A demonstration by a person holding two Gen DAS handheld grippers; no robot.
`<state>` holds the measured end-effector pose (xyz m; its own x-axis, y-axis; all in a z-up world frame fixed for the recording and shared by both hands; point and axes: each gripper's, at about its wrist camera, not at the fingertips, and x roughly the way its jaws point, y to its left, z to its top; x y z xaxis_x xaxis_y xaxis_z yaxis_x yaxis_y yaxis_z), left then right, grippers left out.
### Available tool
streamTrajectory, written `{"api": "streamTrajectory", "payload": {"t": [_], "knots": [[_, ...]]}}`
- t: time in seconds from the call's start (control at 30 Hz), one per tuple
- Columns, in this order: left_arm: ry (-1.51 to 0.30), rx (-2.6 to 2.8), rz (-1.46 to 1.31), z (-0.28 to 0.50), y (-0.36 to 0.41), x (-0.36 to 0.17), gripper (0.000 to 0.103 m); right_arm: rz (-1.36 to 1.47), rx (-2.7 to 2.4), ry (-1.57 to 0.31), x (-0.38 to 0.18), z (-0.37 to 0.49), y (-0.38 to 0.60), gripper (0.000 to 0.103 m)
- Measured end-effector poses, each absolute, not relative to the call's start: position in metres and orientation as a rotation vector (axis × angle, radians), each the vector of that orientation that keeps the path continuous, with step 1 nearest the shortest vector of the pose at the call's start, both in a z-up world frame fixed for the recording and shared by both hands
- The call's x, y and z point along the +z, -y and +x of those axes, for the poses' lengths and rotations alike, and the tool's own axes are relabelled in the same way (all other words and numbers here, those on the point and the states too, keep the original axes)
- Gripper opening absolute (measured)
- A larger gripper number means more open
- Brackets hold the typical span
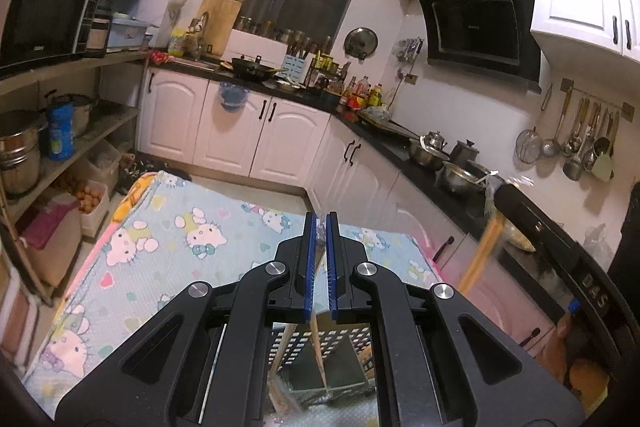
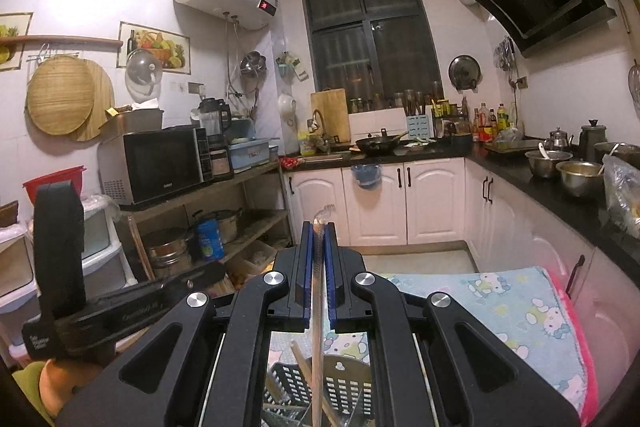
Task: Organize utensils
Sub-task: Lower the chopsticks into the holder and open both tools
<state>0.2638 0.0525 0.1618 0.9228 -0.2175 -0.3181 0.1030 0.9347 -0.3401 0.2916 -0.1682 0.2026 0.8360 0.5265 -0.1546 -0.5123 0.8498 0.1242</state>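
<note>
Right gripper (image 2: 319, 227) pinches a clear plastic fork (image 2: 319, 291) mid-handle: light, slippery. Left gripper (image 1: 320, 223) grips something clear too, above the basket (image 2: 340, 387).

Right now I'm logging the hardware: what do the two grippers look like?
Both match. The left gripper and the right gripper each have matte black linkage arms with triangular cutouts, round silver pivot bolts, and ribbed blue pads on the fingers. The body carries small white lettering. No cables show.

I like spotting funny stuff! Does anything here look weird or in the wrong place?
Yes: a Hello Kitty blanket covers the work surface in a kitchen. The right tool pinches a clear plastic fork pointing up, above a black utensil basket.
</note>
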Motion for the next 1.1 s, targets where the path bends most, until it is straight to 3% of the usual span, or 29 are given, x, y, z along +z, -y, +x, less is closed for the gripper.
{"api": "streamTrajectory", "payload": {"t": [0.6, 1.1], "knots": [[-0.434, -0.201, -0.328, 0.268, -0.052, 0.12, 0.001, 0.029, 0.492, -0.185, 0.145, 0.325, 0.147, 0.006], [-0.466, -0.198, -0.34, 0.265, -0.054, 0.103, 0.001, 0.089, 0.481, -0.325, 0.106, 0.33, 0.166, 0.006]]}}
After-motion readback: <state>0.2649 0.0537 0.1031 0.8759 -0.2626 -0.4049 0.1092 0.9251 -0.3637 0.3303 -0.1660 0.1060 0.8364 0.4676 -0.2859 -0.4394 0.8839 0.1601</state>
